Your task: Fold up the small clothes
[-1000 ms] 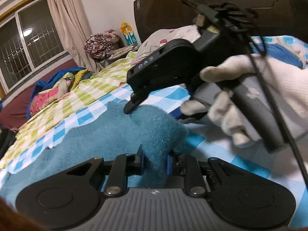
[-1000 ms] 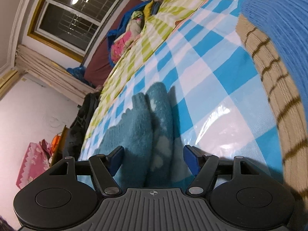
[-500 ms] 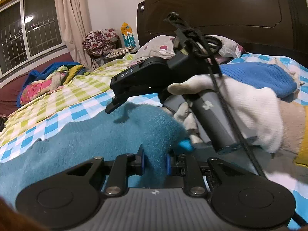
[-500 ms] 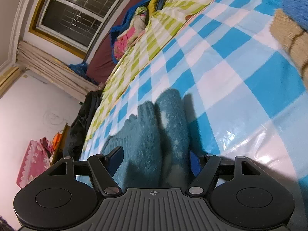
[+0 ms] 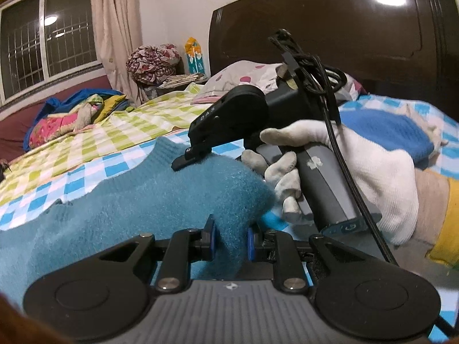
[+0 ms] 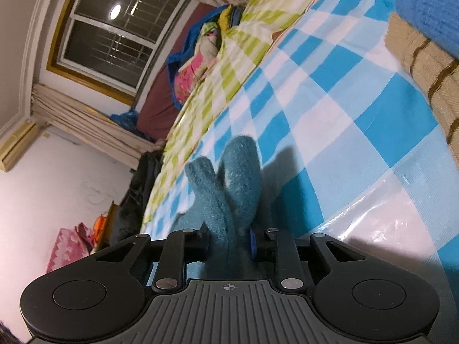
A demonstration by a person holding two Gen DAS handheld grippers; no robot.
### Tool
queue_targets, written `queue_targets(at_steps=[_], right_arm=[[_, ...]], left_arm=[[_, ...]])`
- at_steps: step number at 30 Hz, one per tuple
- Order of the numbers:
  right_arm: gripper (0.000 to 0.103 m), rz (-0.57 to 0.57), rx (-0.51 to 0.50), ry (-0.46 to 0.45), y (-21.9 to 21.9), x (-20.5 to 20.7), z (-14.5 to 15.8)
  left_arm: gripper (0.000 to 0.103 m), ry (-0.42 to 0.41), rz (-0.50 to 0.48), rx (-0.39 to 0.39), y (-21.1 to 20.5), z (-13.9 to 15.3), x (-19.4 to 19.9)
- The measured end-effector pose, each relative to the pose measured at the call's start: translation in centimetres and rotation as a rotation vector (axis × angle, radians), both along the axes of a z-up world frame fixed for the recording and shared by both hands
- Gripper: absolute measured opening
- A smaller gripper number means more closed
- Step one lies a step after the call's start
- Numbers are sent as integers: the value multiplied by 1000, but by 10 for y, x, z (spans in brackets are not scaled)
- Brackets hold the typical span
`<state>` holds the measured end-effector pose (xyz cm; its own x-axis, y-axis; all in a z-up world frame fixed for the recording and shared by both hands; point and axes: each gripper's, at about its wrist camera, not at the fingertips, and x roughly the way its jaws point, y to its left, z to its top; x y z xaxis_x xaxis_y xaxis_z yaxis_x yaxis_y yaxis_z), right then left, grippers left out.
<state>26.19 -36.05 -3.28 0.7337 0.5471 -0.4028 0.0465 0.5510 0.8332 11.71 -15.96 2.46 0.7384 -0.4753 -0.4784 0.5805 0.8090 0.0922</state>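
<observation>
Bed, blue-and-white checked cover, serves as my folding surface; the teal fuzzy garment lies spread across it, near end lifted. I judge this is a fold in hand: both tools pinch the same near edge so the cloth can be carried over the flat part as one straight line.

Left gripper: fingers closed on a bunched corner of the teal garment, blue pads pressed into the pile on either side. Right gripper: fingers likewise clamped on teal cloth, two fuzzy lobes standing up past the pads, so it holds a doubled layer. In the left view the right gripper sits just beside my left one, gloved right hand around its handle, its tip resting on the raised fold.

Garment: thick, plush, knitted teal; ribbed edge visible at the far end. Soft and bulky, so I expect rounded folds rather than sharp creases. Rest of it lies flat towards the green-checked sheet.
</observation>
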Motion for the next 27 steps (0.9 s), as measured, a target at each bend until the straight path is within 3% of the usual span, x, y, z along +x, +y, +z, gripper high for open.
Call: queue_targets(at_steps=[6, 12, 18, 22, 27], right_arm=[[23, -46, 41, 38, -4, -9, -2], [23, -107, 143, 8, 2, -22, 20], [23, -121, 114, -26, 27, -21, 55], [23, -145, 81, -43, 37, -25, 63], [22, -216, 62, 60, 17, -28, 30]], left_arm=[[26, 45, -19, -100, 17, 5, 2], [26, 50, -25, -236, 46, 22, 3], [26, 76, -9, -377, 88, 39, 8], [26, 71, -31, -386, 108, 43, 5], [27, 29, -40, -340, 120, 38, -5]])
